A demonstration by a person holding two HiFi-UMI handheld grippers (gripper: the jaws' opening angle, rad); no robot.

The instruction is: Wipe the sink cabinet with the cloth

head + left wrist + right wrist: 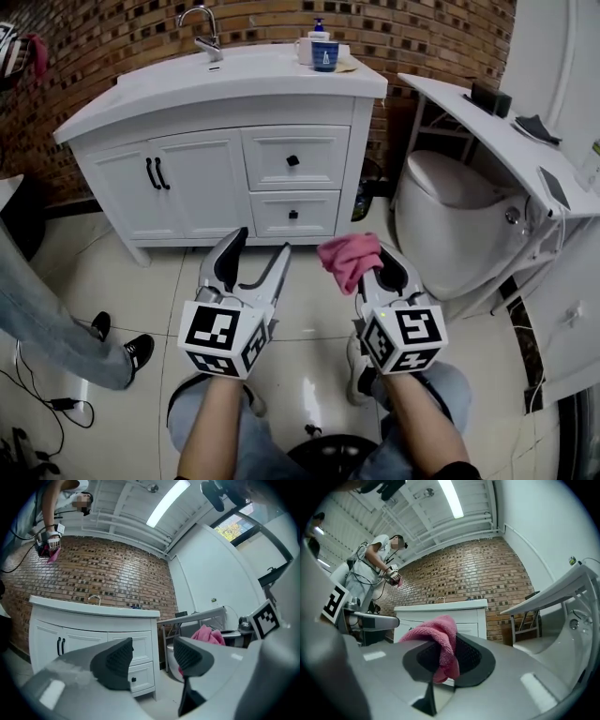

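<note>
Cloth: pink, looped terry, bunched into a soft lump. It is pinched between the jaws of the right gripper, centre-right of the head view, in mid-air over glossy floor tiles. The ribbed black pads are seen only in the right gripper view, where the cloth is folded over and hangs down between them.

Left gripper: jaws spread, nothing between them. Through the gap in the left gripper view, a drawer of the sink cabinet is seen.

Sink cabinet: white, panelled, with black handles and a smooth top, at upper centre, well apart from the cloth. A chrome faucet is mounted on top. Brick wall behind, rounded white toilet at right.

A standing person is shown whole only in the gripper views; only the legs are caught at the head view's lower left.
</note>
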